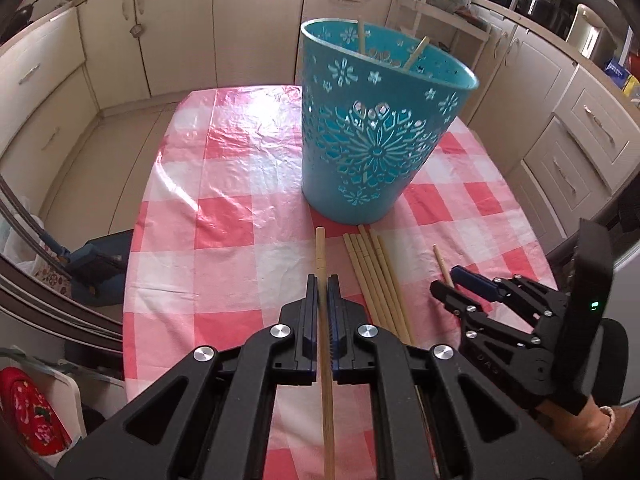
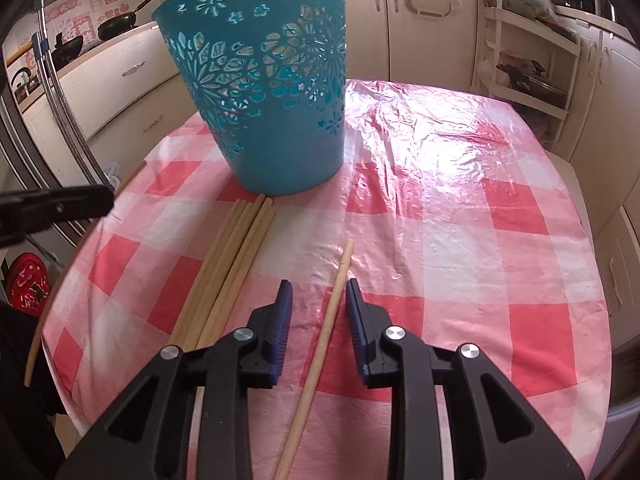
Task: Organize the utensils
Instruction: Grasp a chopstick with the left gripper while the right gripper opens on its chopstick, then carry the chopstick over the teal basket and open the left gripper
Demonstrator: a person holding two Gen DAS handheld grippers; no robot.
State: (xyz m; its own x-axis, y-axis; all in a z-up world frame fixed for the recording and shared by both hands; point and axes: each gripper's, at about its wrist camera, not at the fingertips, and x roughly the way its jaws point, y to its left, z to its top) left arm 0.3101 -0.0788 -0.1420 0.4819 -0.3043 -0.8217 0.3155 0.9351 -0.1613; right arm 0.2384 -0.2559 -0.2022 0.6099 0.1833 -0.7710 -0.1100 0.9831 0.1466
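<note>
- Fingers first: left gripper (image 1: 322, 280) is clamped tight on one chopstick (image 1: 320, 252), which runs straight up between the blue pads and pokes out past the tips toward the bin.
- That held chopstick looks lifted off the cloth; from the right wrist view you can see it (image 2: 132, 176) sticking out past the left gripper (image 2: 108, 200) at the left edge, over the table's side.
- Right gripper (image 2: 318, 292) has its fingers apart, with a gap on both sides of a single chopstick (image 2: 340, 276) that lies flat on the cloth between them. Pads aren't touching it.
- Same thing from the left wrist view: right gripper (image 1: 444, 284) is low on the right, near the table edge, with the loose chopstick (image 1: 440, 260) poking out in front of it.
- Bundle (image 1: 372, 272) of around six chopsticks lies on the cloth between the two grippers, far ends almost touching the base of the bin. Also visible in the right view (image 2: 236, 252), just left of the right gripper.
- Bin (image 1: 372, 140) is teal with cut-out flower patterns, standing upright on the far part of the table, just beyond the bundle.
- Two chopsticks (image 1: 416, 52) are already inside it, tips leaning up past the rim.
- Table (image 1: 224, 208) has a red-and-white checked plastic cloth, pretty crinkly and shiny.
- Kitchen cabinets (image 1: 180, 28) wrap around behind.
</note>
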